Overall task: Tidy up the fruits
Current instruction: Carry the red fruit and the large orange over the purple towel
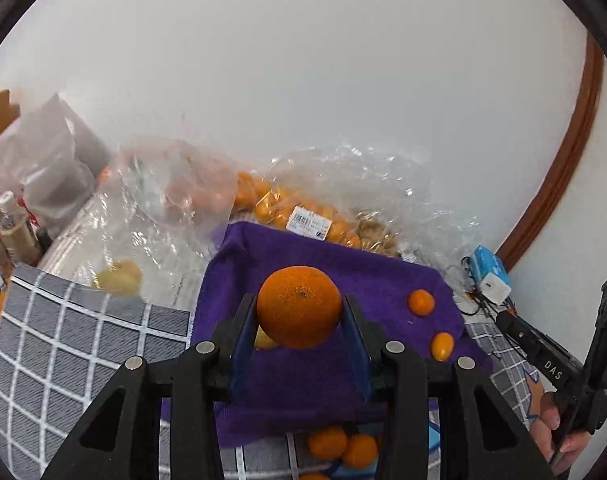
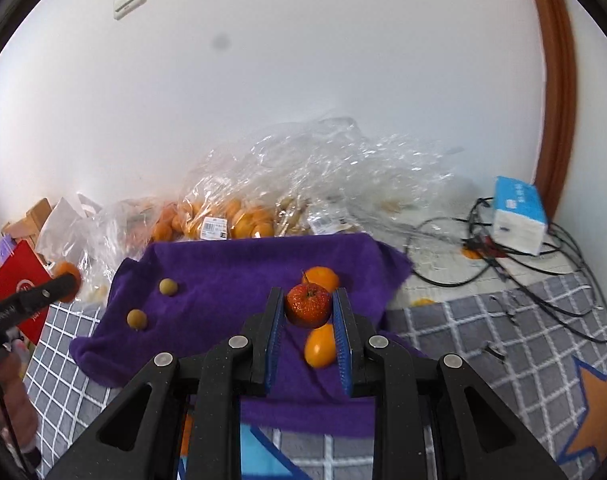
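Clamped between the blue pads of the left tool (image 1: 300, 312) is a large orange (image 1: 299, 306), held above a purple cloth (image 1: 303, 384). A yellowish fruit (image 1: 264, 340) is partly hidden behind the orange; what kind it is cannot be told. On the cloth to the right, a small round orange fruit (image 1: 421, 303) and an oval kumquat (image 1: 441, 346) are seen, apart from each other. Several small oranges (image 1: 341, 445) are glimpsed below the cloth's near edge, between the tool's arms.

A small red, speckled fruit with a stem (image 2: 308, 305) is gripped by the right tool (image 2: 308, 308), its pads pressed against both sides. Directly behind it, an orange fruit (image 2: 322, 277) is seen on the cloth, and just below it an oval orange fruit (image 2: 320, 345) lies between the jaws without being held. Two small brownish round fruits (image 2: 168, 287) are placed at the cloth's left part, near each other.

Behind the cloth, clear plastic bags (image 2: 303, 184) filled with orange fruit are piled against the wall. A blue and white box (image 2: 519, 214) is set on tangled black cables (image 2: 543, 272) at the right. The grey checked covering (image 2: 503, 344) under everything is perhaps a mat.
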Available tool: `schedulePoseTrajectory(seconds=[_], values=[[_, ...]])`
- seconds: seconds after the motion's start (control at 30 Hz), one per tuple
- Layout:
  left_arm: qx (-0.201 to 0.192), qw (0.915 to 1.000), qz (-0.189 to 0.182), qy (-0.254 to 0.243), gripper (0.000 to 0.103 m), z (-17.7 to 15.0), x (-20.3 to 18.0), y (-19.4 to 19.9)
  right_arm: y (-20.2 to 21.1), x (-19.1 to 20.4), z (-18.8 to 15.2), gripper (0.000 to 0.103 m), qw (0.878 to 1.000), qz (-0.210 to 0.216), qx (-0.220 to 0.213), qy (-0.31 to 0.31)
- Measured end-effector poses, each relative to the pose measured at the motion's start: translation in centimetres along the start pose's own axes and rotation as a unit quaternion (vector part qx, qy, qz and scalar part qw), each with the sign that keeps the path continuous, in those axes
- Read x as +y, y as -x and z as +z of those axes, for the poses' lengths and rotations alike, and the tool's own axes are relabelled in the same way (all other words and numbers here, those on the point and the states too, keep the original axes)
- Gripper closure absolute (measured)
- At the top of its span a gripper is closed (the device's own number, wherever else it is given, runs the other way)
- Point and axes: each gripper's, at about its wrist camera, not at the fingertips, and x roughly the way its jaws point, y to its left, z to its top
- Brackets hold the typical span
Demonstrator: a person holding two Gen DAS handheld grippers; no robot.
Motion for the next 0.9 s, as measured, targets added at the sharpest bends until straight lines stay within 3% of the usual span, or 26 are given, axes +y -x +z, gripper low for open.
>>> schedulePoseTrajectory(seconds=[0.17, 0.37, 0.73, 0.9], values=[[0.03, 0.9995, 0.008, 0.009, 0.063, -1.4, 1.4, -3.4, -3.8, 0.8, -1.4, 0.079, 0.999, 0.015, 0.029, 0.006], [0.049, 0.9986, 0.019, 0.005, 0.063, -2.0, 1.8, -4.4, -7.1, 1.2, -3.5, 0.079, 0.995, 0.051, 0.084, -0.001], [0.068, 0.9962, 0.049, -0.023, 0.063, -2.8, 0.7, -5.5, -8.5, 2.0, -4.7, 0.079, 0.995, 0.0, 0.096, 0.035], [0.072, 0.9962, 0.043, -0.024, 0.063, -2.8, 0.6, -5.7, -8.6, 2.1, -5.1, 0.079, 0.994, -0.014, 0.096, 0.046]])
